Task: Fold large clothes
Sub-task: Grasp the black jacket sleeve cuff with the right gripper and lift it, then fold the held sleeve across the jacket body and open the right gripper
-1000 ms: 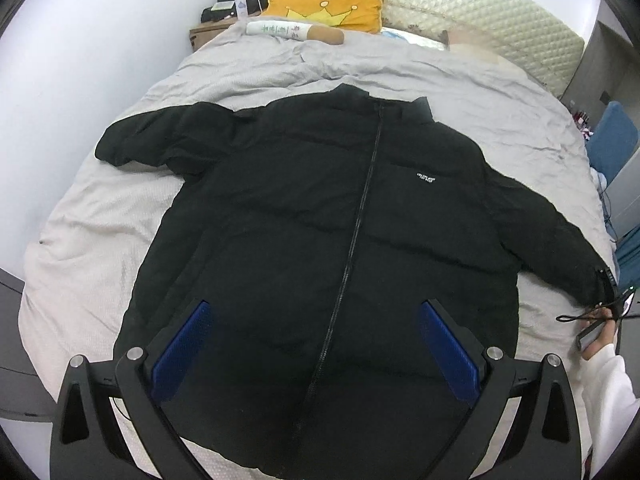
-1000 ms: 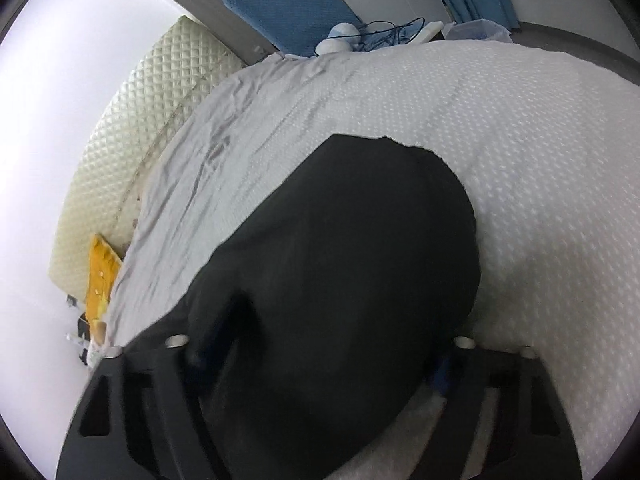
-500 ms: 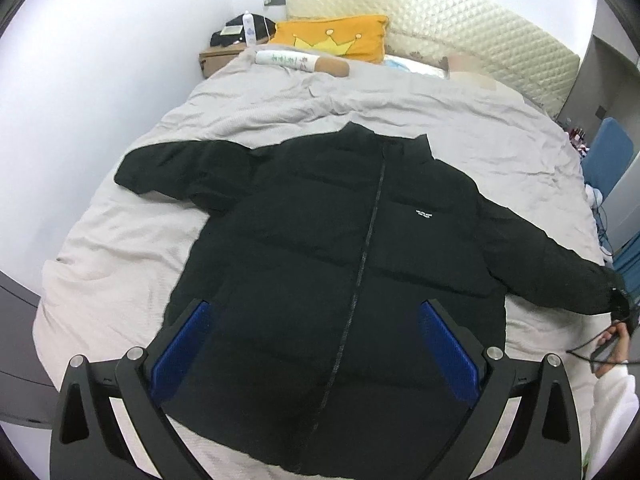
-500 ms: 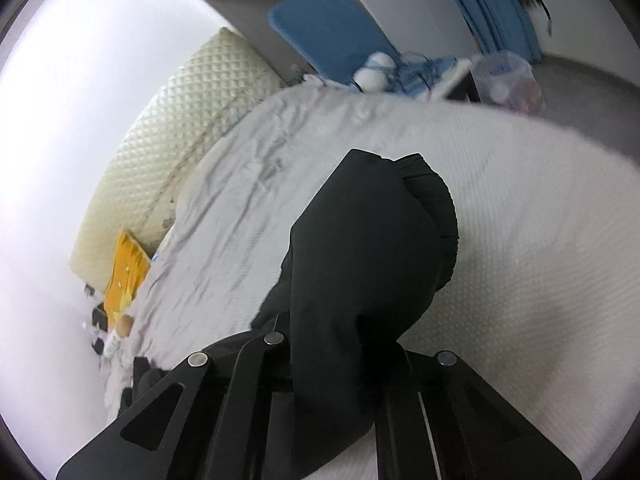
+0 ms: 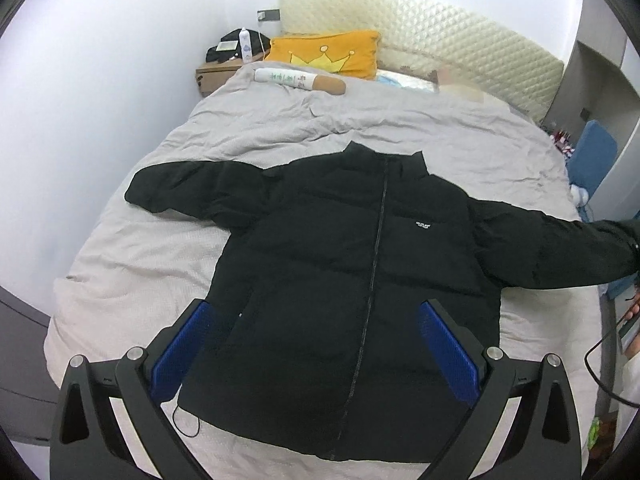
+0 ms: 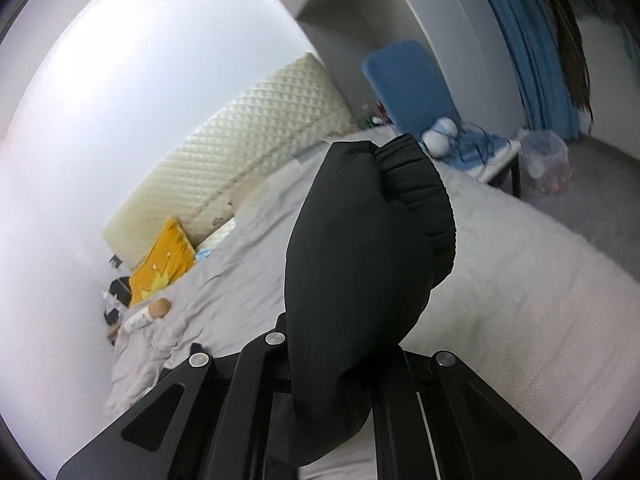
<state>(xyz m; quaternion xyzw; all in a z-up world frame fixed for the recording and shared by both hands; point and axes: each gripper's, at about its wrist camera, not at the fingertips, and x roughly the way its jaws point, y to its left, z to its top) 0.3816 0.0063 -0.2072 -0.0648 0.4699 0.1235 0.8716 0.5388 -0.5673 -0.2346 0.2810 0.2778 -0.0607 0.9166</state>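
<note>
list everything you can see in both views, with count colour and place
puffer jacket: 1, black, spread front-up on the bed, one sleeve lifted
sleeve cuff: 1, black ribbed, raised above the bed
duvet: 1, light grey, covering the bed
crown cushion: 1, orange, by the headboard
headboard: 1, cream quilted, far end
bottle-shaped pillow: 1, white and tan, near the cushion
nightstand: 1, brown, far left corner
chair: 1, blue, beside the bed
left gripper: 1, black with blue pads, open over the hem
right gripper: 1, black, clamped on the sleeve
</note>
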